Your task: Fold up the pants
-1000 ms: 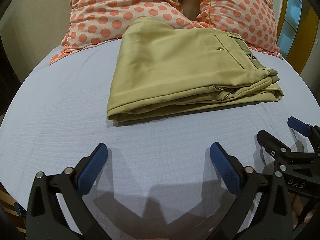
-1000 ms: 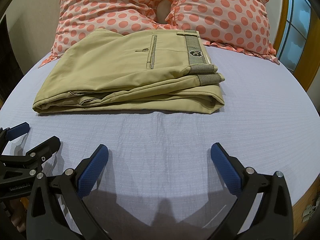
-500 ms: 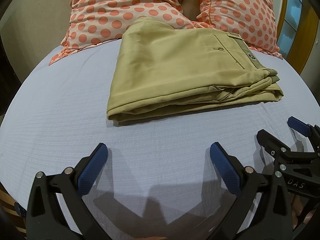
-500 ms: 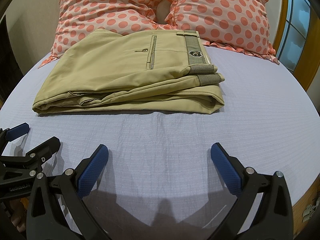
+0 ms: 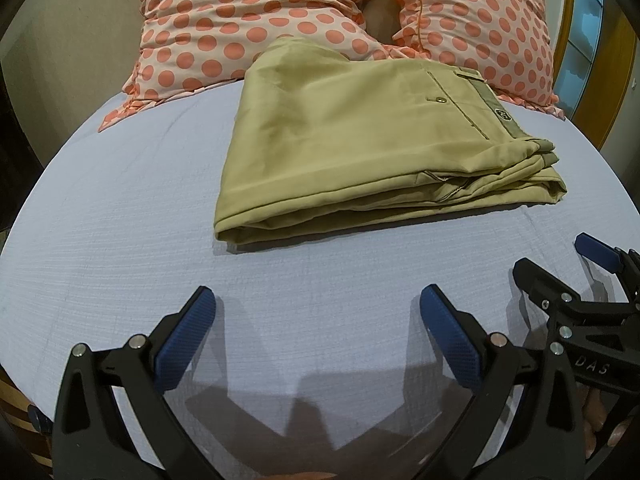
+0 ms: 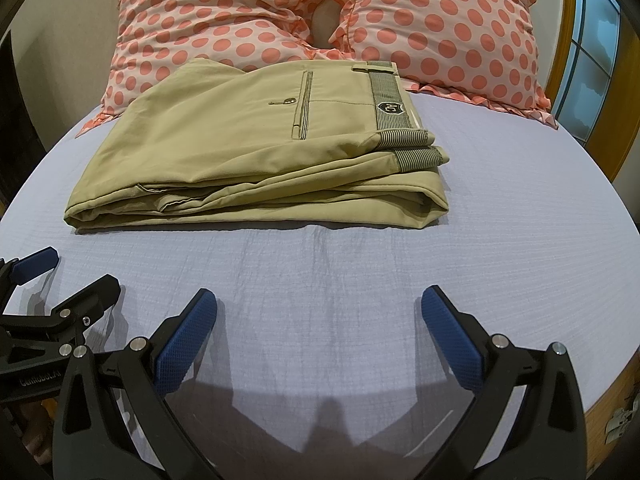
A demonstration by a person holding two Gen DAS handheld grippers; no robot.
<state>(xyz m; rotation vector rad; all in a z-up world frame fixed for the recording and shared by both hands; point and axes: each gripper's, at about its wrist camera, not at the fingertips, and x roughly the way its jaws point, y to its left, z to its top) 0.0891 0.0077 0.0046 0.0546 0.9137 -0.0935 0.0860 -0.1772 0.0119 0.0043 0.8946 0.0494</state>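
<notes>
Khaki pants (image 5: 360, 140) lie folded in a neat stack on the pale blue bed sheet (image 5: 120, 220), waistband to the right; they also show in the right wrist view (image 6: 256, 160). My left gripper (image 5: 318, 304) is open and empty, low over the sheet, well short of the pants' near edge. My right gripper (image 6: 320, 304) is open and empty, also short of the pants. Each gripper shows at the edge of the other's view: the right gripper (image 5: 560, 264) and the left gripper (image 6: 76, 272).
Two pink pillows with coral dots (image 6: 240, 20) (image 6: 440, 20) lean at the head of the bed, just behind the pants. A wooden frame with glass panes (image 6: 584, 60) stands at the right. The bed's wooden edge (image 6: 616, 384) shows at lower right.
</notes>
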